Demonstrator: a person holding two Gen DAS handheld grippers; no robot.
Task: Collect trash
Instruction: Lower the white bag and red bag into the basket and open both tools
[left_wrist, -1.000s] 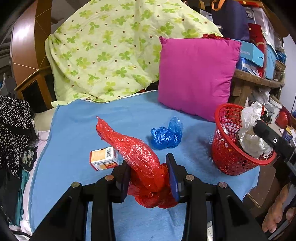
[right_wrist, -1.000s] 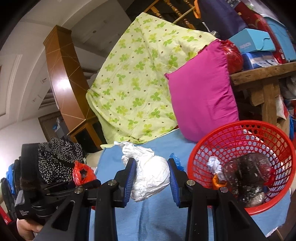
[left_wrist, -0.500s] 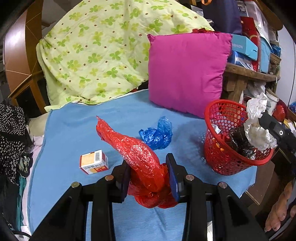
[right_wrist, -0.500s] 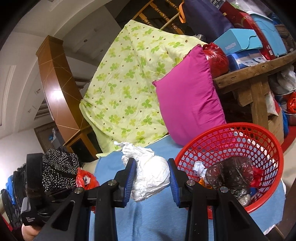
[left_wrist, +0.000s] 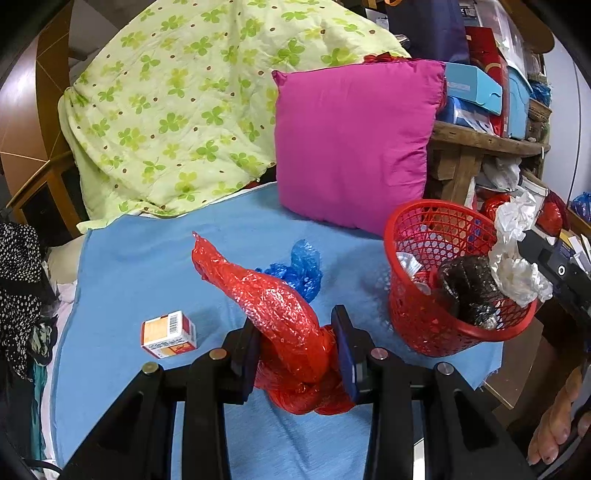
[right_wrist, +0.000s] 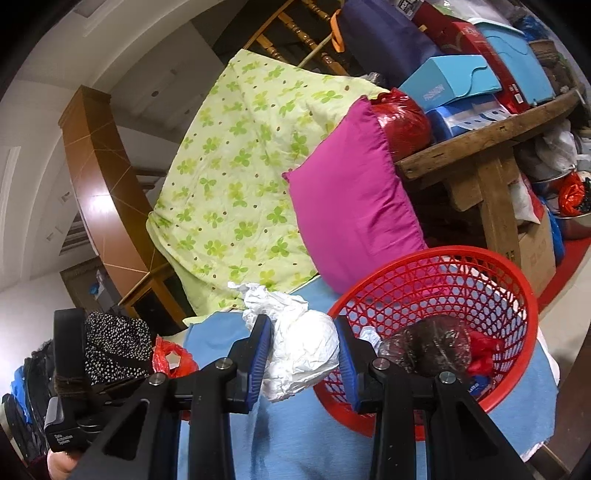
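My left gripper (left_wrist: 295, 350) is shut on a crumpled red plastic bag (left_wrist: 280, 310) just above the blue bed sheet (left_wrist: 147, 273). My right gripper (right_wrist: 303, 354) is shut on a white crumpled paper wad (right_wrist: 303, 347), seen in the left wrist view (left_wrist: 517, 258) over the near rim of the red mesh basket (left_wrist: 417, 321). The basket (right_wrist: 436, 280) holds a dark plastic-wrapped lump (right_wrist: 428, 347) and other scraps. A blue plastic bag (left_wrist: 303, 269) and a small orange-and-white carton (left_wrist: 168, 334) lie on the sheet.
A magenta pillow (left_wrist: 354, 144) and a green clover-print quilt (left_wrist: 184, 103) lean at the back of the bed. A wooden shelf (left_wrist: 484, 140) stacked with boxes stands to the right. Dotted black clothing (left_wrist: 18, 280) hangs at the left edge. A hand (left_wrist: 554, 432) shows at lower right.
Both grippers have shifted sideways with their loads; in the left wrist view the scene slid left. The white wad has moved from over the basket's middle to its near rim.
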